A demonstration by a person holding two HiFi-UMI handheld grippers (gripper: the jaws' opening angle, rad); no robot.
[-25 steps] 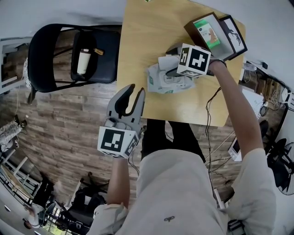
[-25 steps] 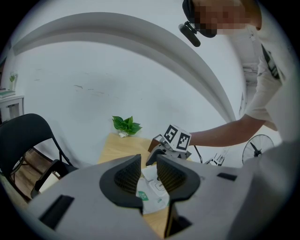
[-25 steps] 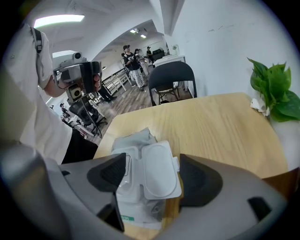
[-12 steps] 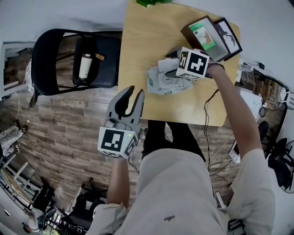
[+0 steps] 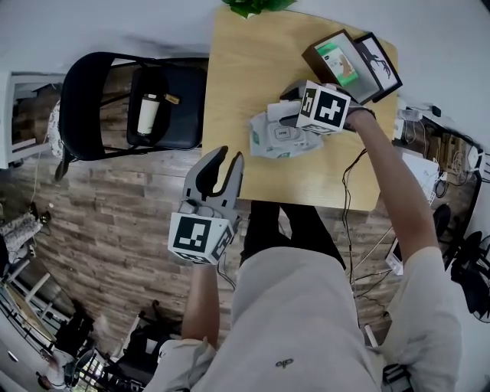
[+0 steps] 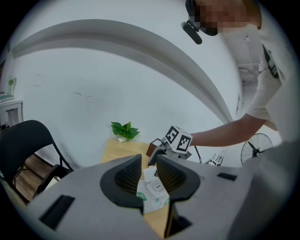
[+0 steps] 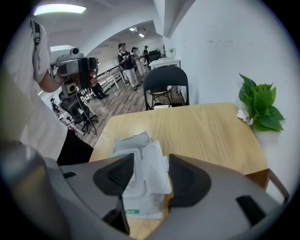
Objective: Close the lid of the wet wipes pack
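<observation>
Wooden table, white wall; left claw released; right claw, closing, loosely straddles wipes pack.

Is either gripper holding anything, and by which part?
Left gripper: nothing, jaws apart. The right gripper has just been closing its jaws around the lid of the wet wipes pack; whether it grips cannot be told.

Right gripper view, lower centre: the jaws of the right gripper hide the near end and left flank of the wet wipes pack, whose print is too small to read. Head view: the plant is cut by the upper edge, and the same gripper covers the pack's right-hand end.
</observation>
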